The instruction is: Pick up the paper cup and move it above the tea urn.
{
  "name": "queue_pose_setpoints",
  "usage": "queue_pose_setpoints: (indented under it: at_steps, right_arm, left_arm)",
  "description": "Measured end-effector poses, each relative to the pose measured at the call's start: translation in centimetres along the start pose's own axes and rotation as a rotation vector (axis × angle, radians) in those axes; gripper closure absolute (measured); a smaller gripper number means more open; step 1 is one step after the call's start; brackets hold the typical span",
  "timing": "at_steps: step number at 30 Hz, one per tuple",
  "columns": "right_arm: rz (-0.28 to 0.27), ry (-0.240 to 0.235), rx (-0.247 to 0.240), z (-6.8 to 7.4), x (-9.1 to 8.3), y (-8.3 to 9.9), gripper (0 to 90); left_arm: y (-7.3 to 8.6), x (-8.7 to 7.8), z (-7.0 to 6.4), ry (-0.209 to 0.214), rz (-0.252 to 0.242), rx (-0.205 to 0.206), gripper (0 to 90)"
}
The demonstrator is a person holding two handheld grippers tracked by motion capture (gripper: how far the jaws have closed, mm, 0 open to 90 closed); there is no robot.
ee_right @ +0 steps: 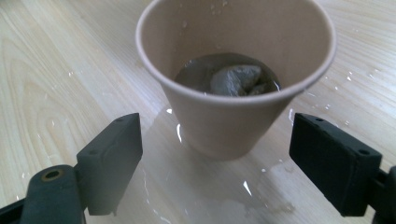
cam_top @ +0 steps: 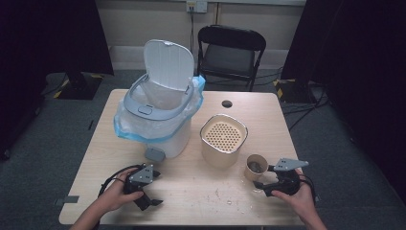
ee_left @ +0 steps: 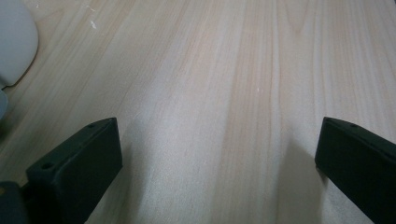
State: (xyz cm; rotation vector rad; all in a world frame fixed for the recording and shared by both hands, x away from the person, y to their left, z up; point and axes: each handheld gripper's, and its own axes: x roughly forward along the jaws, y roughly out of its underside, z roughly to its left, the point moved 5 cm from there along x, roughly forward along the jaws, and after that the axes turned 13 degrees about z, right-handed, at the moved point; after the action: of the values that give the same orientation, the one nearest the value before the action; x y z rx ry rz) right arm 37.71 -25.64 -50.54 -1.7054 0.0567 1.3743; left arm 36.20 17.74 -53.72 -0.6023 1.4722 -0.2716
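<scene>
Right gripper lined up on a wet paper cup; left gripper idle over bare wood.

The pale wooden table [cam_top: 191, 191] carries a white pedal bin [cam_top: 160, 108] lined with a blue-edged plastic bag, its lid up, standing beyond the left gripper [cam_top: 143, 184], probably ready to receive waste. A beige square-rimmed container with a perforated strainer insert [cam_top: 223, 139] stands beyond and left of the right gripper [ee_right: 215, 158], likely there to drain liquid. The small tan paper cup [ee_right: 233, 74], holding murky liquid and a grey lump, sits upright just ahead of the right gripper's spread jaws, not yet touched; the puddle beneath suggests a careful grasp. The left gripper's jaws are spread wide over empty tabletop.
</scene>
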Motion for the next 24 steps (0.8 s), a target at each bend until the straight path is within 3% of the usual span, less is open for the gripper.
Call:
queue_pose_setpoints:
  at_steps: [12, 24]
  right_arm:
    - [-0.044, -0.026, 0.041, -0.8, 1.4, -0.7, 20.5]
    - [-0.038, -0.029, 0.014, -0.7, 2.2, -1.4, 26.4]
  left_arm:
    - [0.0, 0.0, 0.0, 0.000, -0.001, 0.000, 0.0]
    - [0.0, 0.0, 0.0, 0.001, -0.002, 0.000, 0.0]
